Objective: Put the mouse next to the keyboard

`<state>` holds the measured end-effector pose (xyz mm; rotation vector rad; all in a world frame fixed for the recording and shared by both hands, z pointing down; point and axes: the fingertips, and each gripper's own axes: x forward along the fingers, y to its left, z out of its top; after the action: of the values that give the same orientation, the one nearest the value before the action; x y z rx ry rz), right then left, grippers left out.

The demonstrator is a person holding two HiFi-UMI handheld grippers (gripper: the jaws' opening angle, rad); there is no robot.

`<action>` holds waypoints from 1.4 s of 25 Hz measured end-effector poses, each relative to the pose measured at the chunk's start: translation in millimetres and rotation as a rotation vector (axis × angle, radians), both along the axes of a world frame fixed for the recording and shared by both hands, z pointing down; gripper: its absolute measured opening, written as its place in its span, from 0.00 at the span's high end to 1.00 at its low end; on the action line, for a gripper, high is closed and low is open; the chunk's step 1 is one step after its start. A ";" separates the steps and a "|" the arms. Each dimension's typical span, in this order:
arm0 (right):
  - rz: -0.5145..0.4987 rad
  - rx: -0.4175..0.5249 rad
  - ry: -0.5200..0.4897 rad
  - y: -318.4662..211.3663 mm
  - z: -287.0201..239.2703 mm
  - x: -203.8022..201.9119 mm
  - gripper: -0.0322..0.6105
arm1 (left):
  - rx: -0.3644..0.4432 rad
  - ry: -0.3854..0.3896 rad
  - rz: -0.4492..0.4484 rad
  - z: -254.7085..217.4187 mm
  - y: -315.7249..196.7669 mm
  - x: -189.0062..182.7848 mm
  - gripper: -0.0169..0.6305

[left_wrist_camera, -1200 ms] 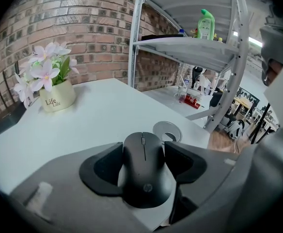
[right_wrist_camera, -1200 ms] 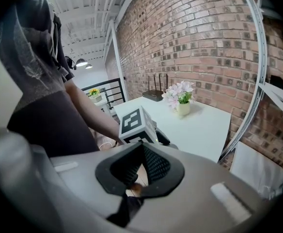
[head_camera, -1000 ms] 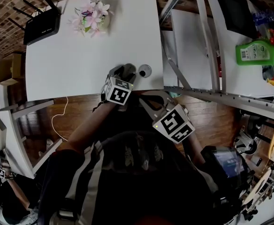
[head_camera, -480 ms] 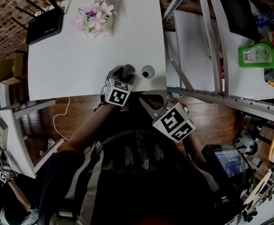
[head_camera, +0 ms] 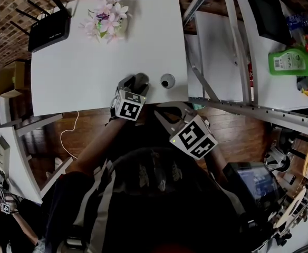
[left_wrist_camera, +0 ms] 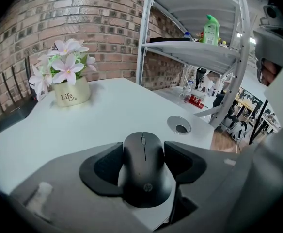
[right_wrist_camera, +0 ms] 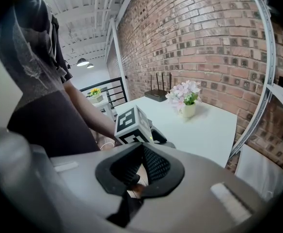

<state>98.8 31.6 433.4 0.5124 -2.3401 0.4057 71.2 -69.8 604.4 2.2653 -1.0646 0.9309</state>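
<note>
A black mouse [left_wrist_camera: 144, 171] sits between the two jaws of my left gripper [left_wrist_camera: 142, 152], which is shut on it just above the white table [left_wrist_camera: 107, 115]. In the head view the left gripper [head_camera: 137, 81] is over the table's near edge, close to a round cable grommet [head_camera: 167, 80]. My right gripper [head_camera: 163, 114] hangs below that edge, off the table, with its jaws shut on nothing [right_wrist_camera: 141, 152]. No keyboard shows in any view.
A pot of pink flowers [head_camera: 105, 20] and a black router [head_camera: 48, 29] stand at the table's far side. A metal shelf rack [head_camera: 238, 51] with a green bottle [head_camera: 294, 61] rises to the right. Wooden floor [head_camera: 85, 125] lies in front.
The left gripper with the mouse has shifted slightly left, away from the grommet. The right gripper has barely moved.
</note>
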 end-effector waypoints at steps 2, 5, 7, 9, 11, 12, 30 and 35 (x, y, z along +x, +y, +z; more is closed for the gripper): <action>0.003 -0.010 0.003 2.1 1.4 -1.4 0.94 | -0.002 0.005 0.000 -0.5 0.0 -2.7 0.56; 0.004 -0.009 -0.001 2.5 0.4 -5.2 0.94 | -0.005 0.011 0.002 -0.7 0.7 -3.8 0.56; 0.002 -0.008 0.001 2.9 0.3 -8.4 0.94 | -0.005 0.012 0.001 -0.9 1.3 -6.2 0.57; -0.002 -0.008 0.001 3.6 0.3 -11.7 0.94 | -0.002 0.011 -0.005 -1.0 1.5 -11.3 0.57; -0.007 -0.007 0.001 4.1 -0.2 -14.9 0.94 | -0.004 0.007 -0.017 -0.8 2.1 -18.5 0.57; -0.009 -0.007 0.001 4.5 -0.3 -16.4 0.94 | -0.003 0.006 -0.022 -1.2 2.1 -21.9 0.57; -0.051 -0.004 0.028 10.3 -0.6 -55.6 0.94 | 0.005 0.014 -0.084 0.1 3.0 -77.4 0.57; -0.057 -0.003 0.036 10.5 -0.4 -70.5 0.94 | 0.007 0.017 -0.097 -0.1 2.2 -96.7 0.57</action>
<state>28.3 42.1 433.0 0.4470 -2.3136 0.3697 -25.5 -67.6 604.3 2.2017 -1.1608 0.8685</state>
